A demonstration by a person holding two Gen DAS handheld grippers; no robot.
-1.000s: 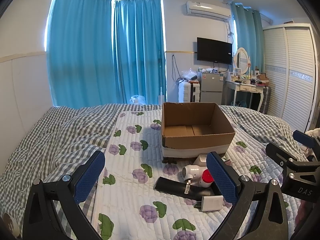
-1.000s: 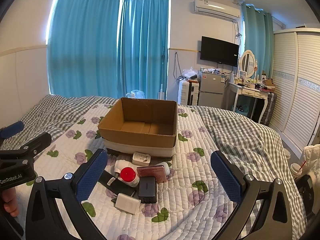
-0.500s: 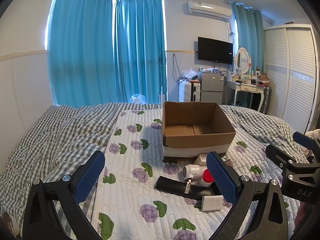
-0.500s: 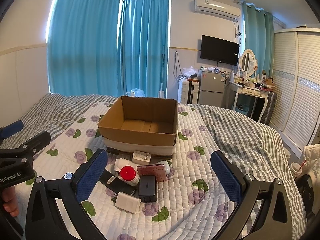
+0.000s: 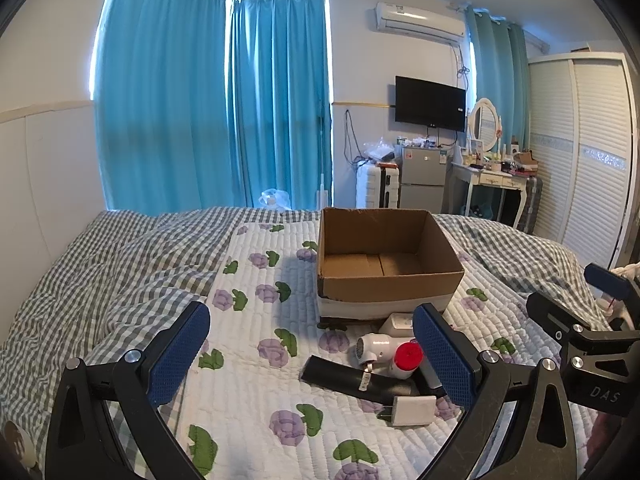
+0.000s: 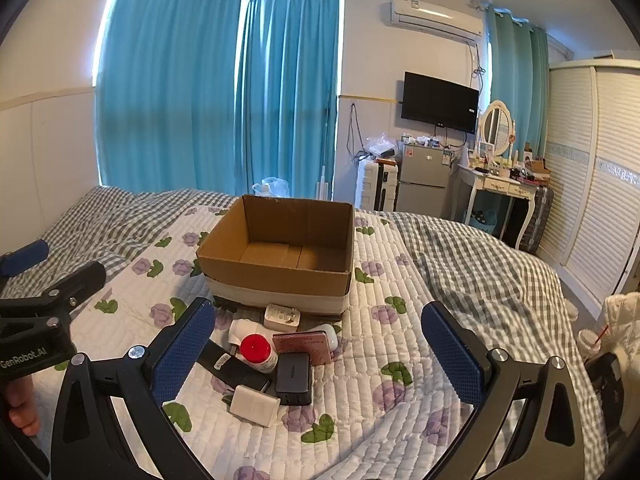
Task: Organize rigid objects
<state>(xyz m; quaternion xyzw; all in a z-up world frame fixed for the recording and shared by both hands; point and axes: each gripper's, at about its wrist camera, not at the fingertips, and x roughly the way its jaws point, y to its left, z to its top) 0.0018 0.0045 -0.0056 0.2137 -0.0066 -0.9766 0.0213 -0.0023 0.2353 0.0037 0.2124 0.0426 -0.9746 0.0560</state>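
An open, empty cardboard box [image 5: 388, 276] [image 6: 280, 264] stands on the bed. In front of it lies a pile: a white hair dryer [image 5: 376, 350], a red-capped white bottle [image 6: 259, 354] [image 5: 406, 360], a long black item [image 5: 344, 378], a white charger [image 6: 255, 404] [image 5: 412, 410], a black power block [image 6: 294, 376], a pink wallet [image 6: 306, 346] and a white plug adapter [image 6: 282, 317]. My left gripper [image 5: 312, 352] is open and empty, above the quilt left of the pile. My right gripper [image 6: 318, 352] is open and empty, hovering over the pile.
The bed has a floral quilt [image 5: 256, 360] and a grey checked blanket [image 6: 472, 264]. Behind it are blue curtains [image 5: 208, 120], a small fridge [image 6: 424, 180], a suitcase [image 6: 376, 184], a dressing table [image 6: 500, 184] and a white wardrobe [image 6: 592, 200].
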